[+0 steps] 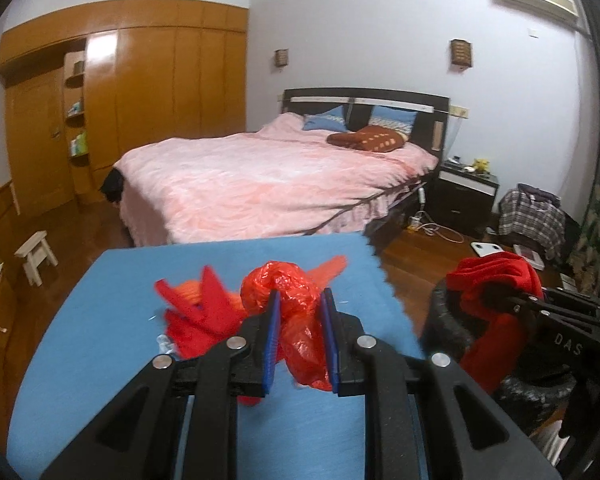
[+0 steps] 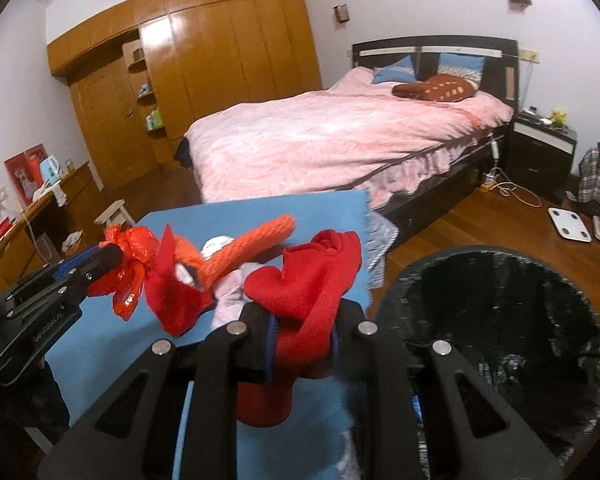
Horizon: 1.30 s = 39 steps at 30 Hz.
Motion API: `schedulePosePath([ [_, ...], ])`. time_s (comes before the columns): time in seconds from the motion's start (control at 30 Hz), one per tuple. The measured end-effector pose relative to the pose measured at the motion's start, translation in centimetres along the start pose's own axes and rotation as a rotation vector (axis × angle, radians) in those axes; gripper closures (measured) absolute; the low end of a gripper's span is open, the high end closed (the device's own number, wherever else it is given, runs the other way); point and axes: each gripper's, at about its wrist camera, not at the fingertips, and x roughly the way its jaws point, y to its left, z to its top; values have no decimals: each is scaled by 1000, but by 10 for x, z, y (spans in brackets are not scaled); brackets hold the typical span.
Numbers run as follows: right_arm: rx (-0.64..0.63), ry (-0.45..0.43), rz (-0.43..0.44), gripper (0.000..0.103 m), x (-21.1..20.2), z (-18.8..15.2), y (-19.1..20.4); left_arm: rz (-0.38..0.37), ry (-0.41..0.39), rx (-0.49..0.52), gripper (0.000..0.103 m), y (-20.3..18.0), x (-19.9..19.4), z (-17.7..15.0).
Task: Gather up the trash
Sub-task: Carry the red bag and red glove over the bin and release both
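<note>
My left gripper [image 1: 302, 304] is shut on a crumpled red plastic bag [image 1: 296, 320], lifted above the blue cloth-covered table [image 1: 100, 340]. The same bag [image 2: 130, 268] and left gripper [image 2: 108, 258] show at the left of the right wrist view. My right gripper [image 2: 304, 334] is shut on a red fabric piece [image 2: 312, 280], which also appears at the right of the left wrist view [image 1: 496, 280]. More red scraps [image 1: 204, 312], an orange mesh sleeve [image 2: 252, 244] and pale crumpled paper [image 2: 230, 292] lie on the table. A black-lined trash bin [image 2: 500, 320] stands open to the right.
A bed with a pink cover [image 1: 268, 184] stands beyond the table. A wooden wardrobe [image 1: 140, 100] fills the left wall, with a small white stool [image 1: 36, 256] before it. A nightstand [image 1: 466, 192], cables, a white scale [image 2: 570, 224] and piled clothes [image 1: 536, 216] occupy the wooden floor at right.
</note>
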Motion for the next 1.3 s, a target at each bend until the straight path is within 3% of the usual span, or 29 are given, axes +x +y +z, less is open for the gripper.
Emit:
schedulePosePath([
  [0.63, 96, -55, -252, 83, -53, -7, -123, -270, 2, 117, 83, -126, 32, 19],
  [1.07, 143, -29, -330, 83, -57, -26, -175, -393, 28, 155, 83, -192, 64, 23],
  [1.1, 143, -25, -335, 82, -56, -28, -177, -405, 32, 157, 78, -194, 65, 22],
  [1.13, 144, -21, -343, 75, -56, -30, -178, -408, 37, 158, 59, -196, 66, 23],
  [1.17, 148, -20, -351, 59, -56, -32, -179, -416, 37, 157, 49, -198, 66, 22],
  [1.2, 156, -20, -361, 50, -57, -34, -182, -424, 33, 153, 40, -198, 65, 23],
  [1.23, 161, -22, -366, 39, -57, -35, -183, -429, 31, 152, 39, -198, 64, 23],
  [1.3, 163, -29, -382, 32, -59, -38, -185, -421, 29, 161, 35, -196, 62, 23],
])
